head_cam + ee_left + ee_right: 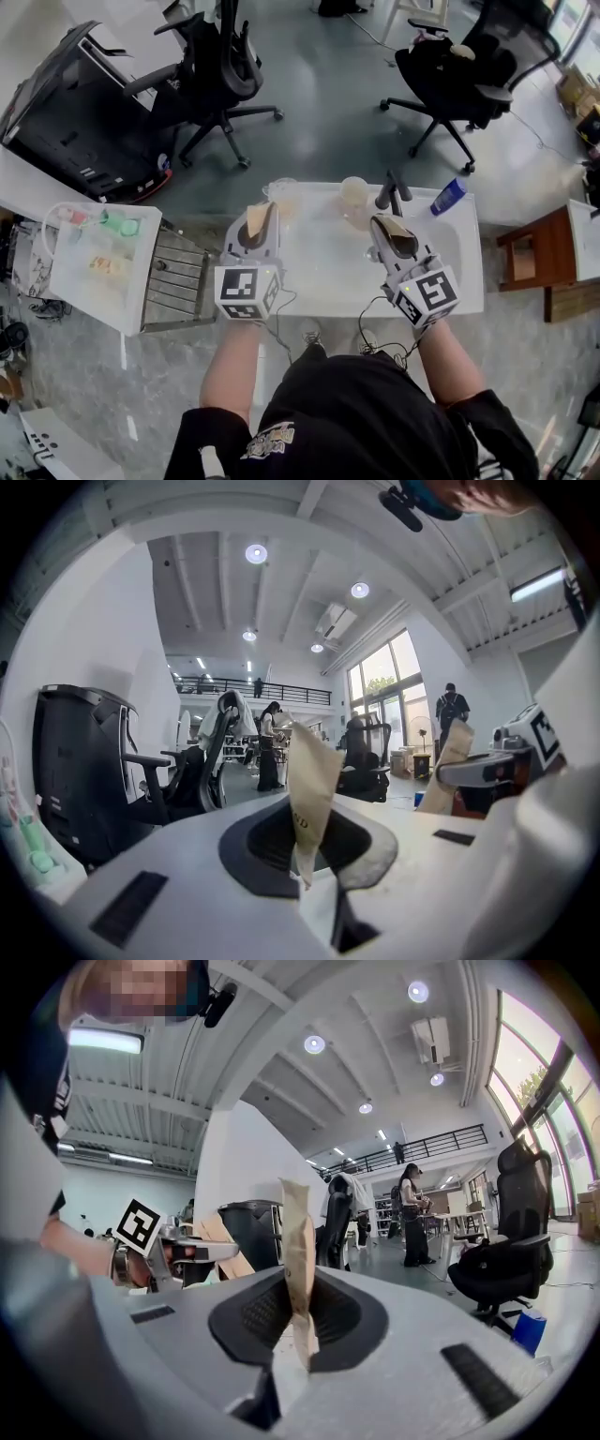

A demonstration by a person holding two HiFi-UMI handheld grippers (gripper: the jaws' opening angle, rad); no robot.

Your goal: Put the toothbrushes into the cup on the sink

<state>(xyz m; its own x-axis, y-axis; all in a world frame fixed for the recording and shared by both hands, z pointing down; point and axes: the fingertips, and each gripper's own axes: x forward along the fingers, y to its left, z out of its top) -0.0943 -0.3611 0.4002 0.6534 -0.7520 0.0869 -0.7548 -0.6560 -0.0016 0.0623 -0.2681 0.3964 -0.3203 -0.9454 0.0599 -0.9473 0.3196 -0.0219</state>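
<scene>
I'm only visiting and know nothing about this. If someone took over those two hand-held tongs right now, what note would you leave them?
Left tongs: shut on a tan paper packet, probably a wrapped toothbrush.
Right tongs: shut on a second packet of the same kind.
Both hover over the white sink. A cup stands at its back left, a second cup by the tap.
Done: both packets are in hand.
Left: put each into the cup; which cup is meant I cannot tell.

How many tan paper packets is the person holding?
2. One tan packet is pinched in the left gripper, the other in the right gripper, both over the white sink. More may be hidden.
</scene>
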